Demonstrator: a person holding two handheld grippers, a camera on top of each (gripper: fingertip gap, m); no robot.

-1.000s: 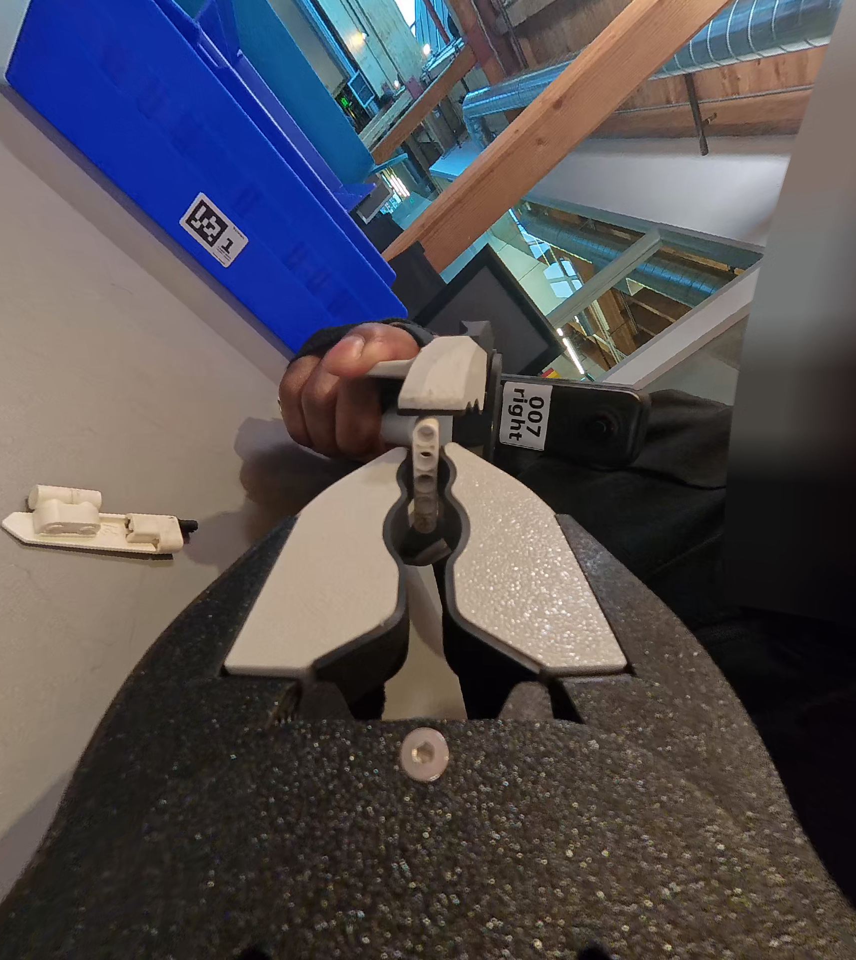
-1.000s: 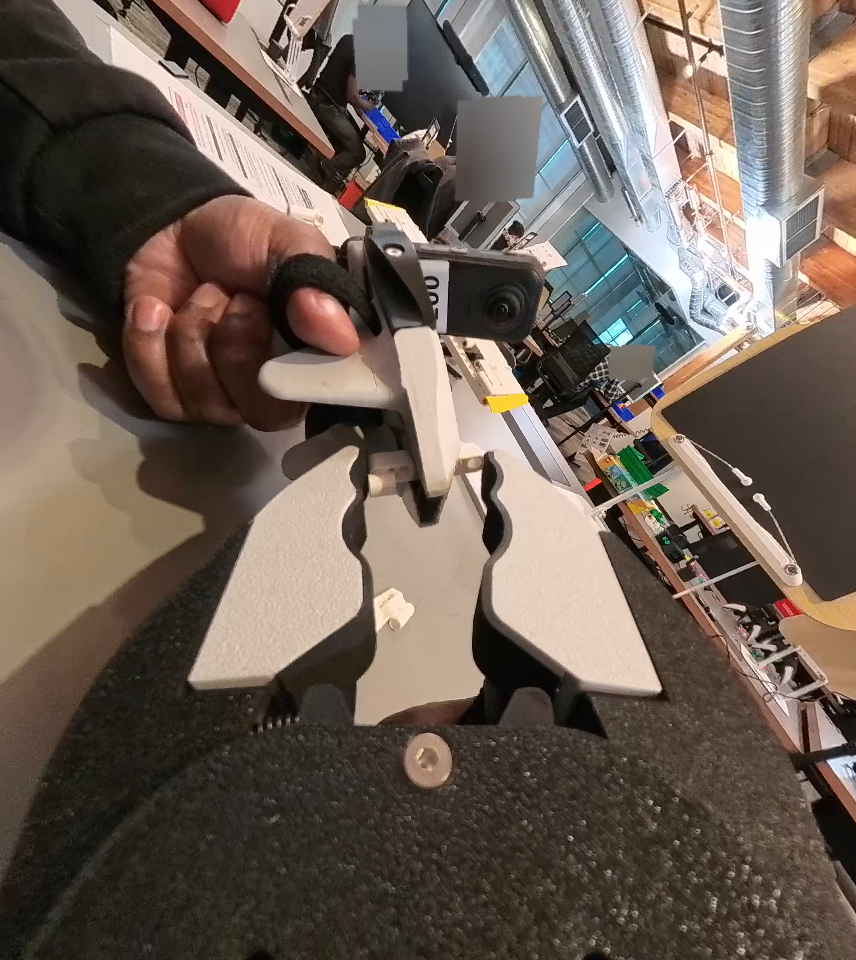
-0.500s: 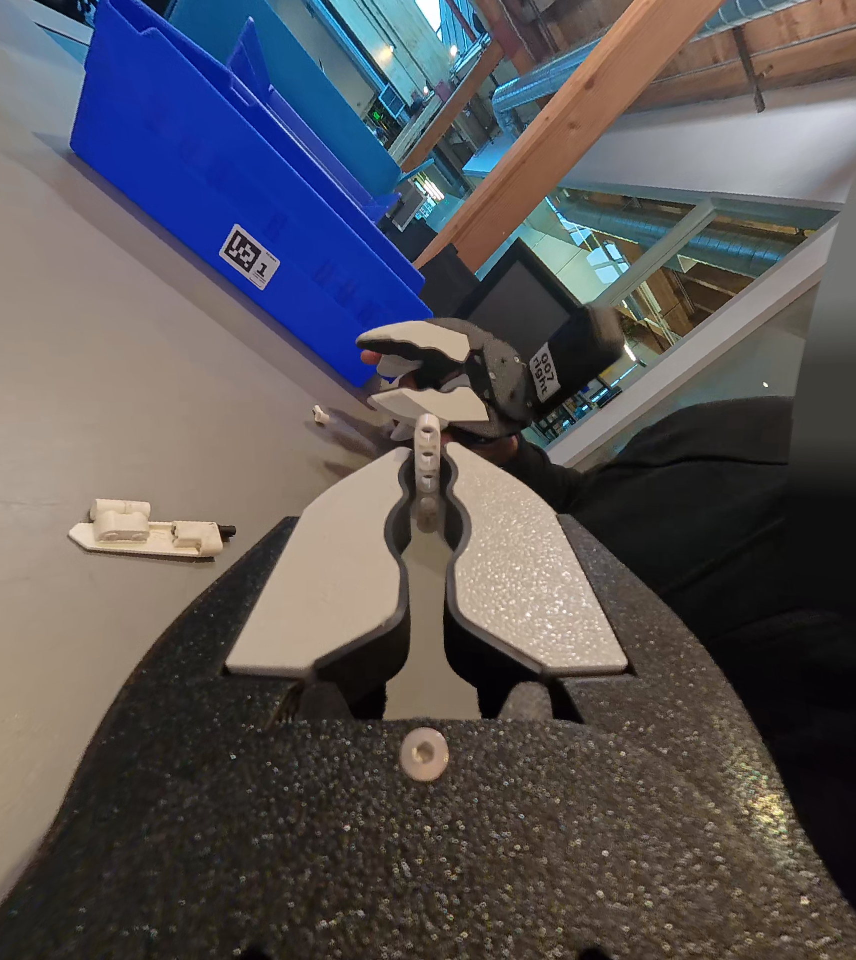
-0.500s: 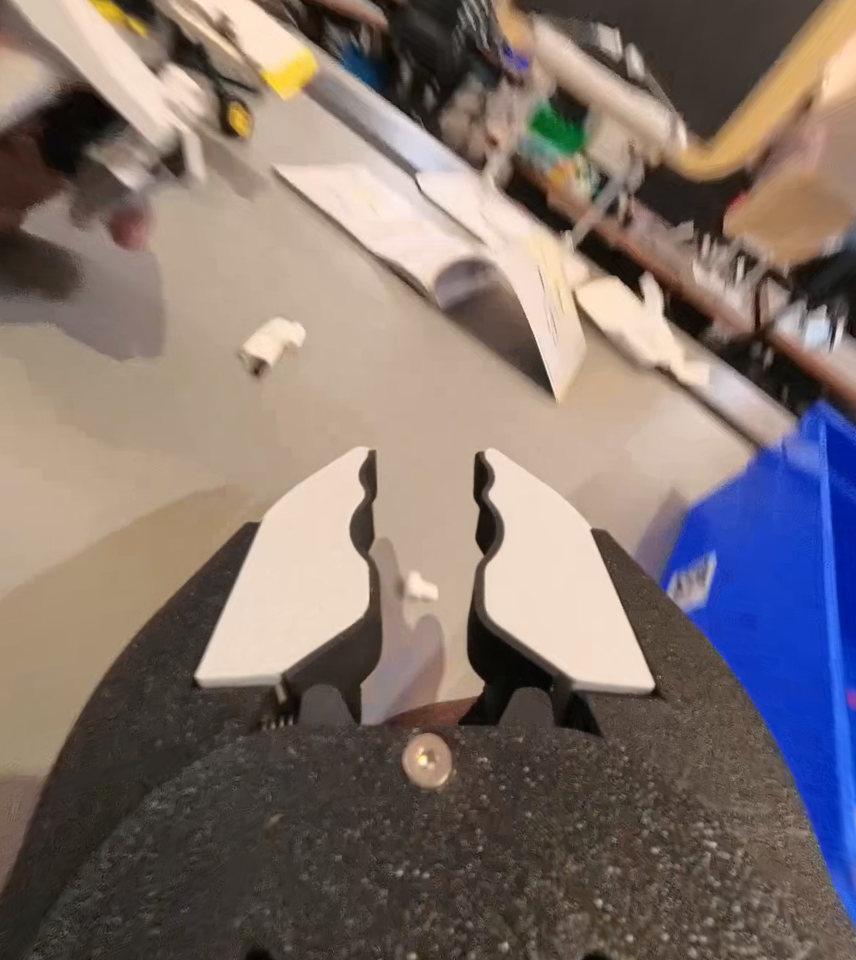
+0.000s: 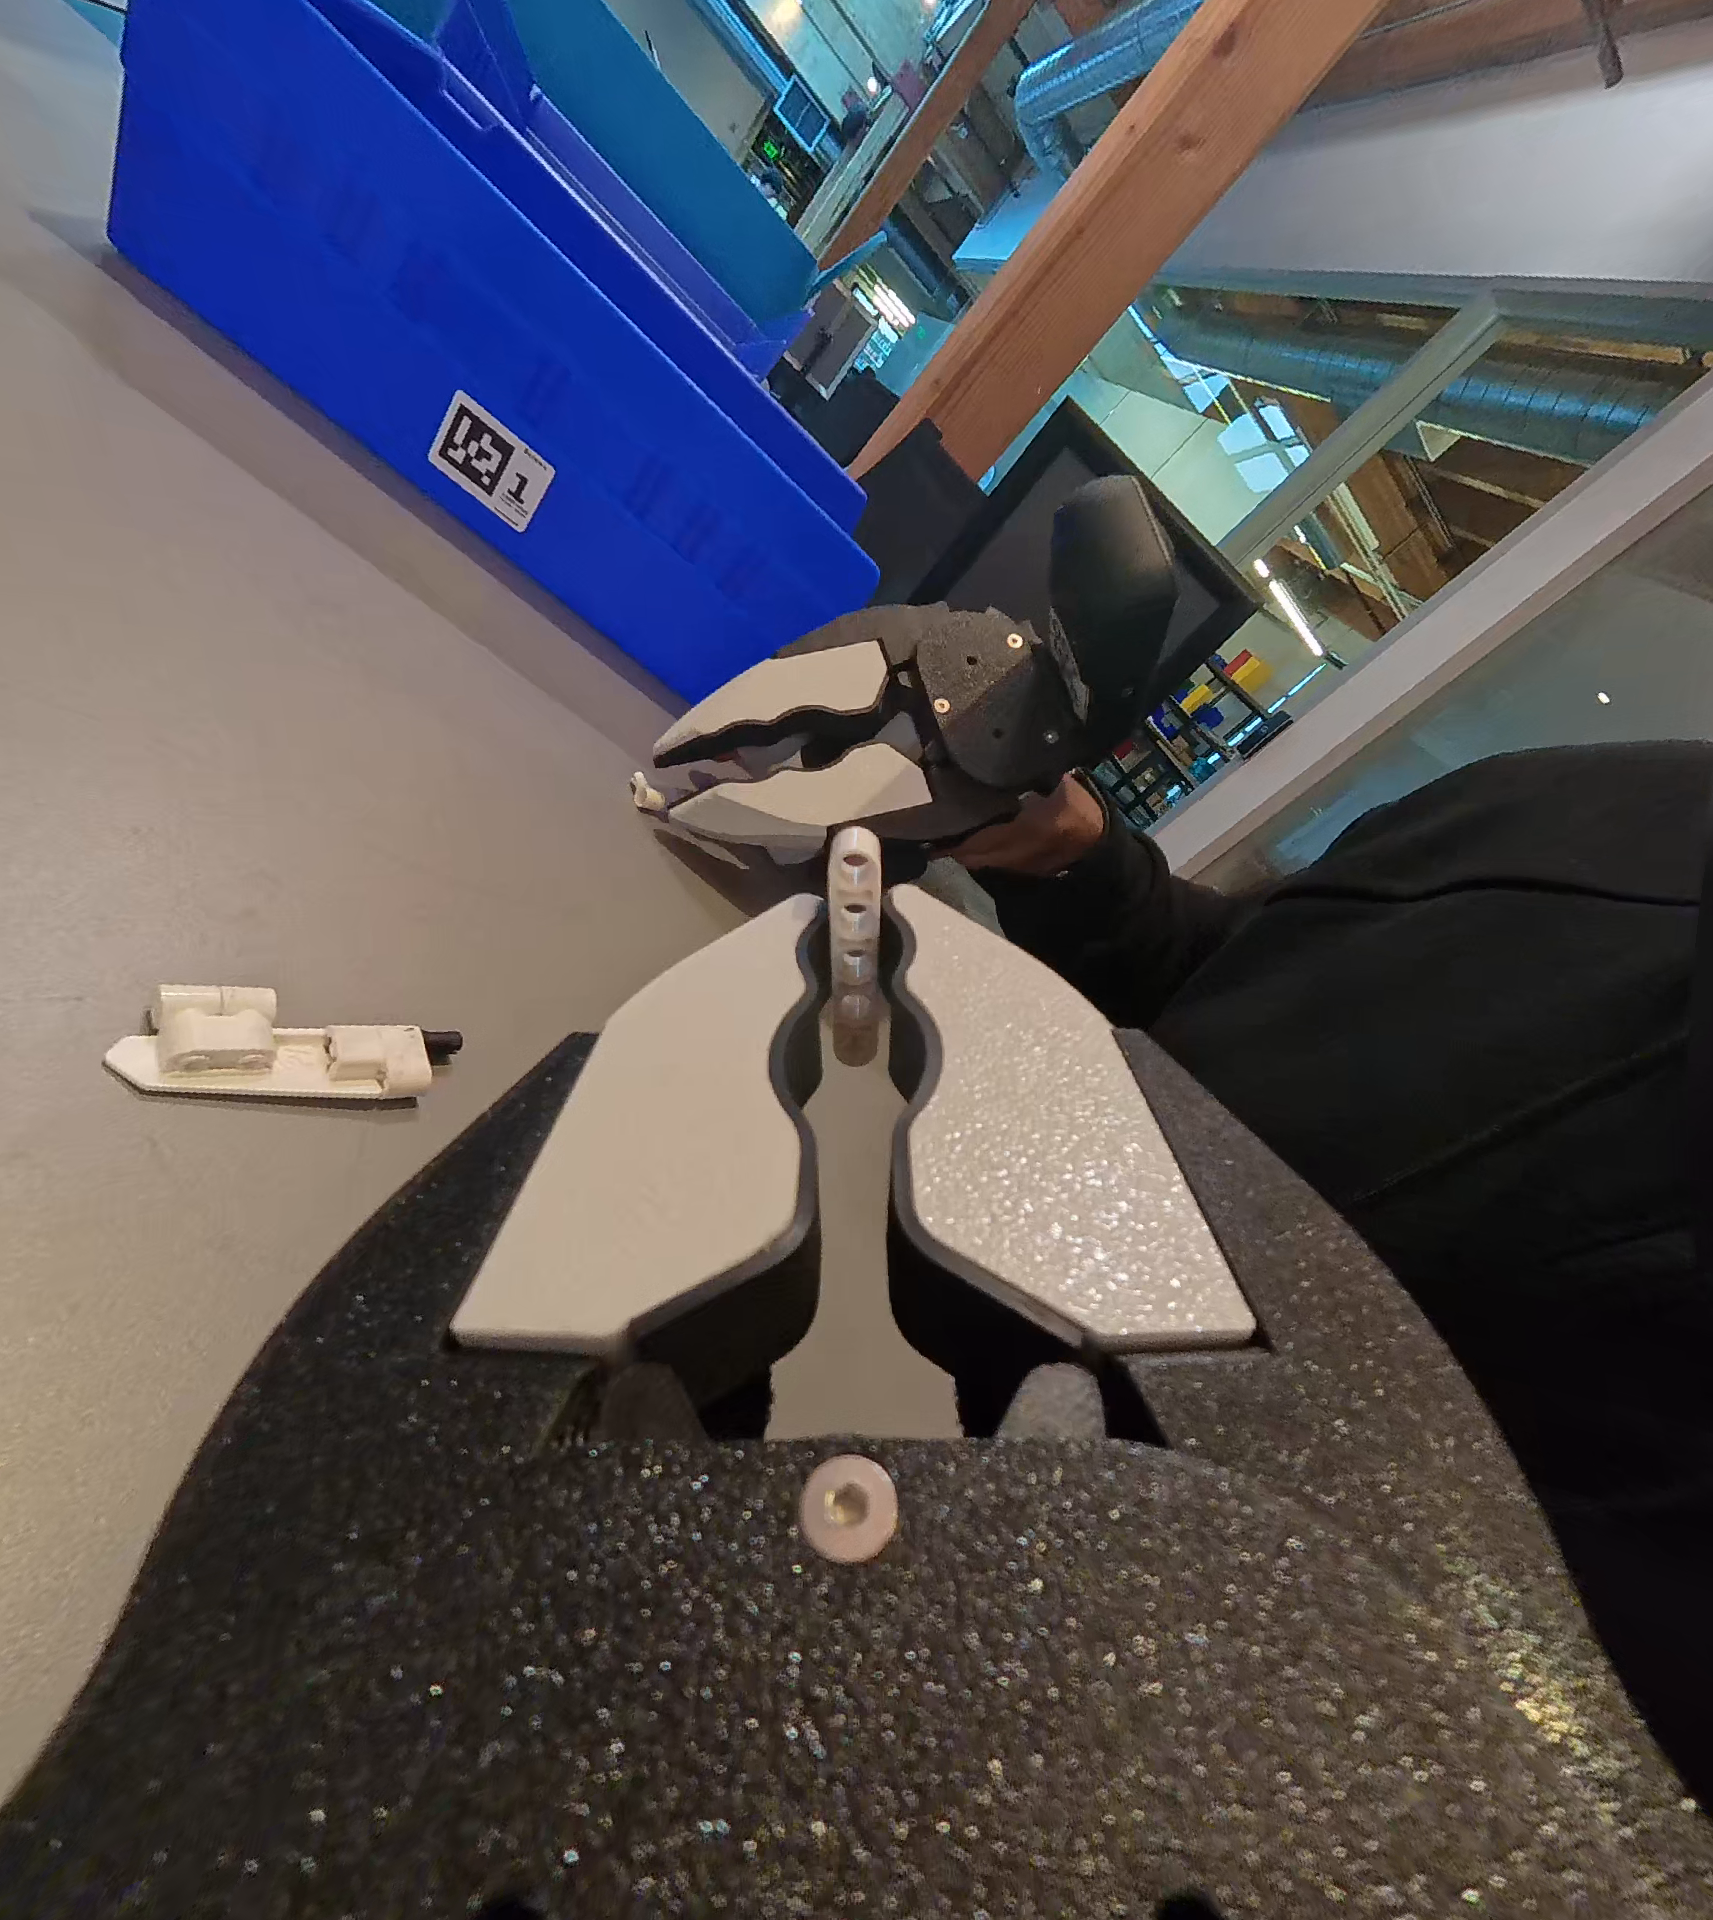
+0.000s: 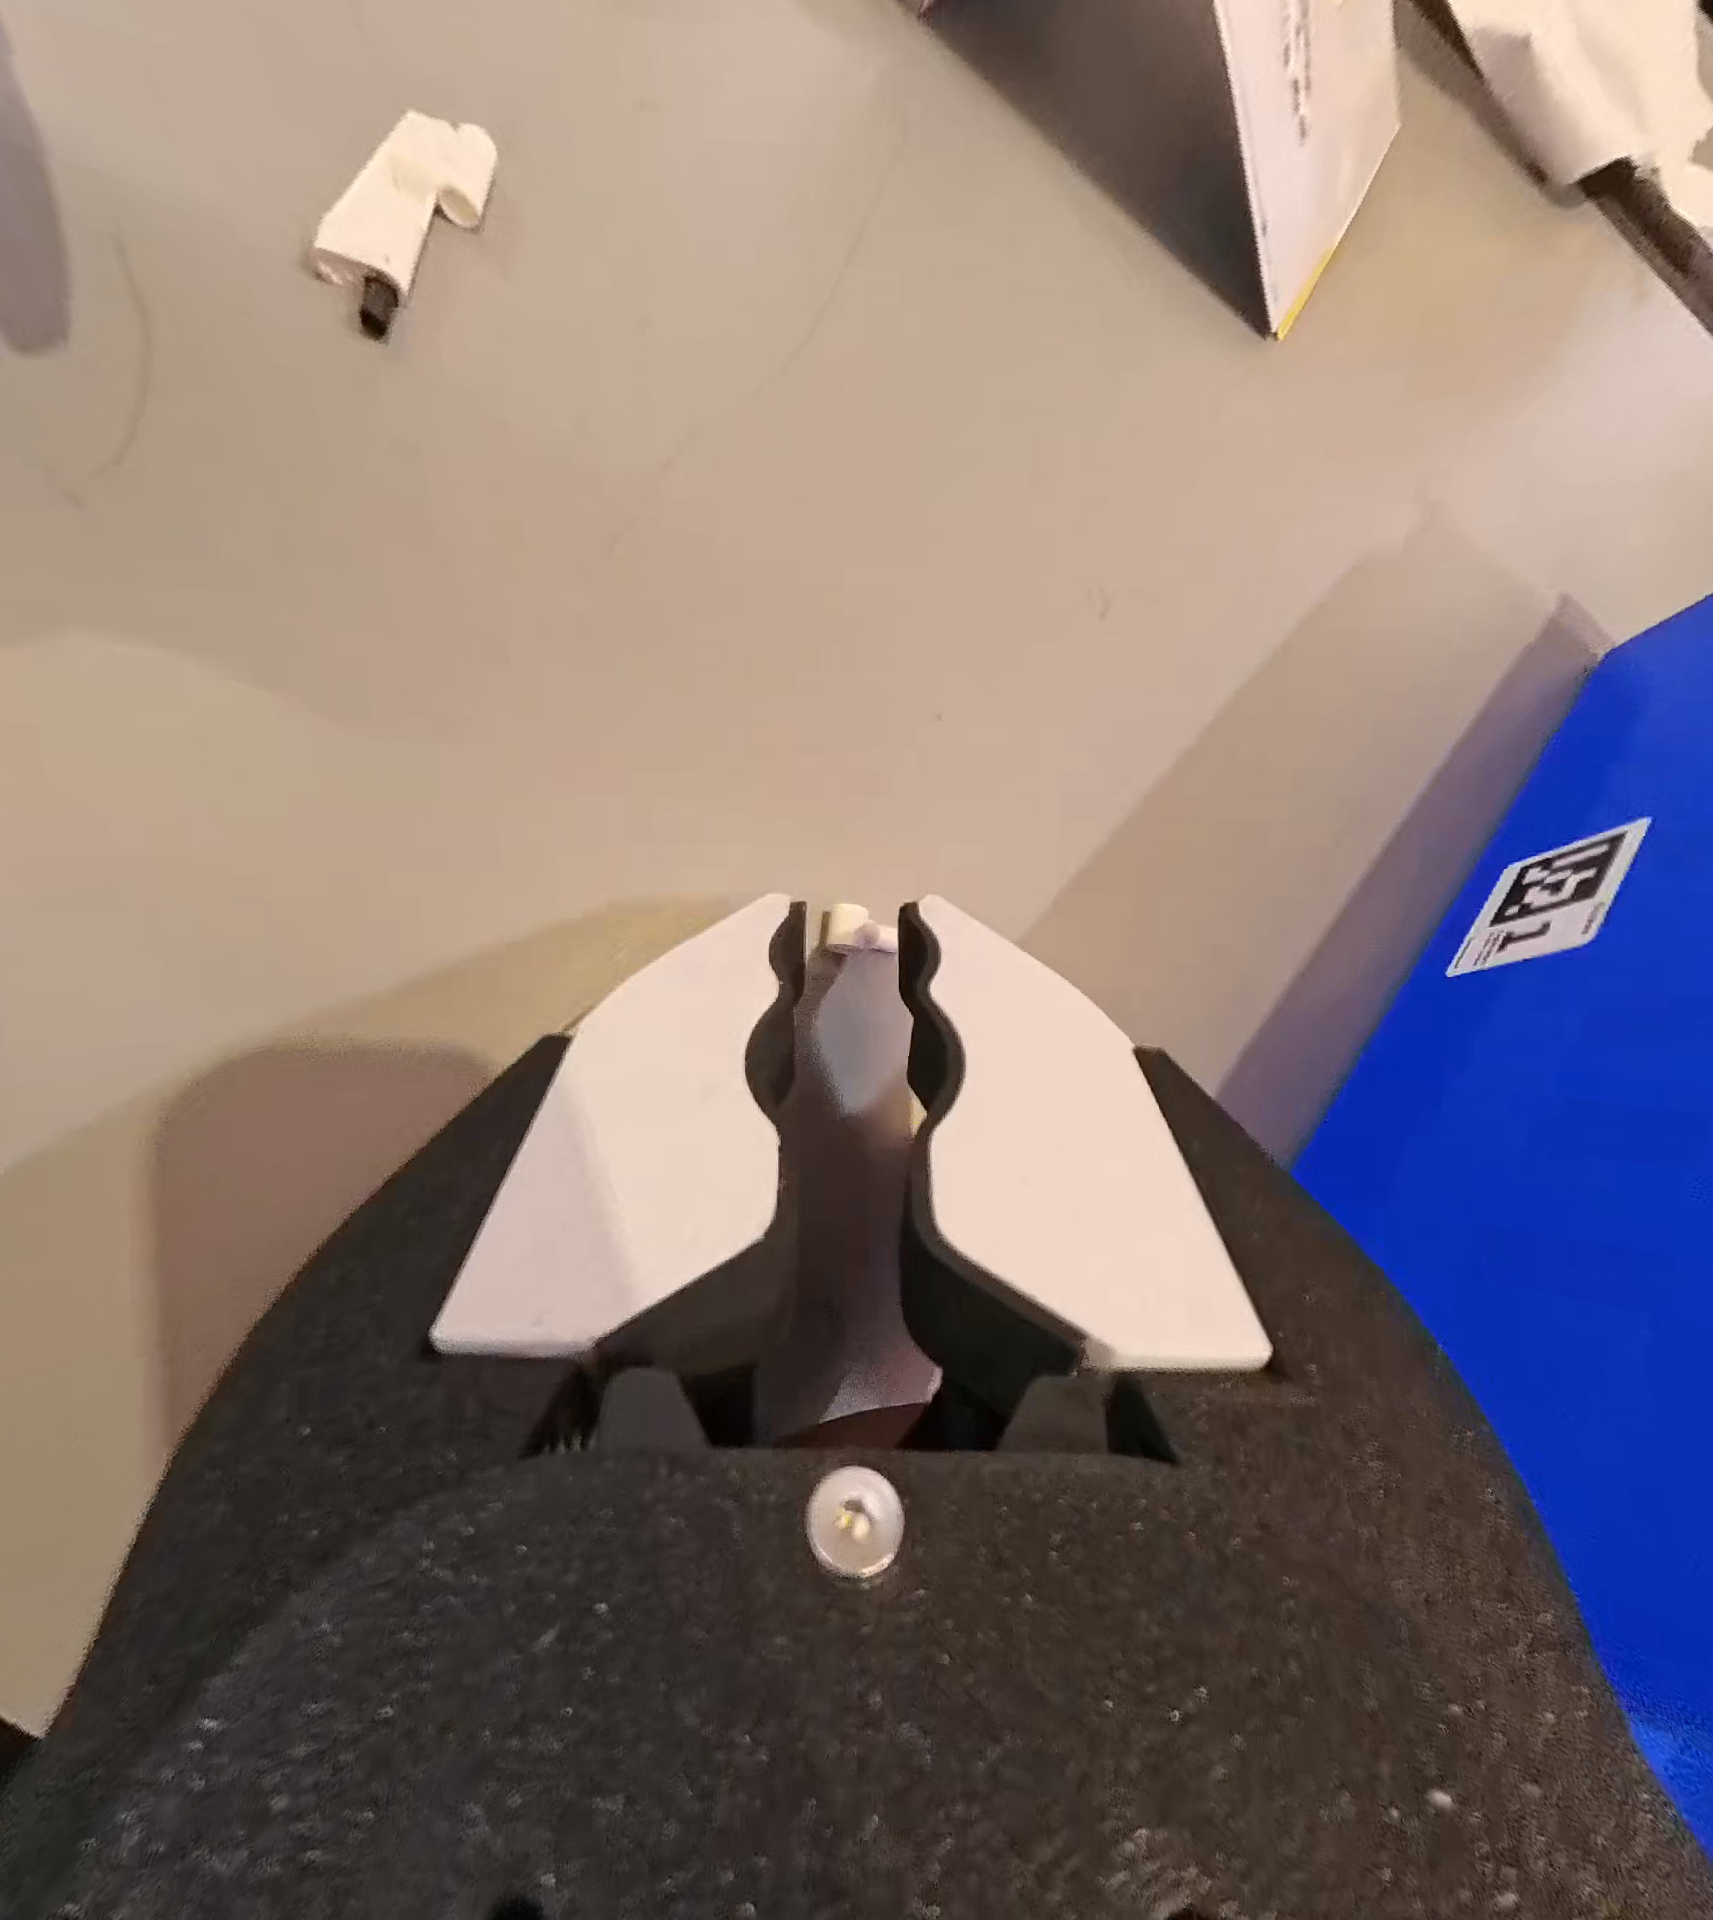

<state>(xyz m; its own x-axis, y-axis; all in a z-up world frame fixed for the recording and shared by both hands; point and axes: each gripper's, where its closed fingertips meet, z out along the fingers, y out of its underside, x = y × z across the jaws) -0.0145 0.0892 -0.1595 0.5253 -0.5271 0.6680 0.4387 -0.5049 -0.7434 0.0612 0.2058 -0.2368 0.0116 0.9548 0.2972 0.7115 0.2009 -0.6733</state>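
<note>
My left gripper (image 5: 854, 912) is shut on a white beam with a row of holes (image 5: 853, 881), held above the grey table (image 5: 156, 727); the beam sticks out past the fingertips. My right gripper (image 6: 850, 920) is low over the table with its jaws narrowly apart. A small white peg (image 6: 844, 927) lies on the table between its fingertips, with a gap on the left side. In the left wrist view the right gripper (image 5: 670, 771) shows ahead, with the peg (image 5: 646, 794) at its tips.
A white plate with small white blocks and a black pin (image 5: 275, 1049) lies on the table to the left; it also shows in the right wrist view (image 6: 405, 197). A blue bin (image 5: 416, 260) stands behind, also seen at right (image 6: 1610, 1143). A folded card (image 6: 1319, 135) stands far off. About 15 centimeters separates my left fingertips from my right.
My right gripper has left the beam, swung down to the table and narrowed its jaws around the small white peg. My left gripper still holds the beam.
</note>
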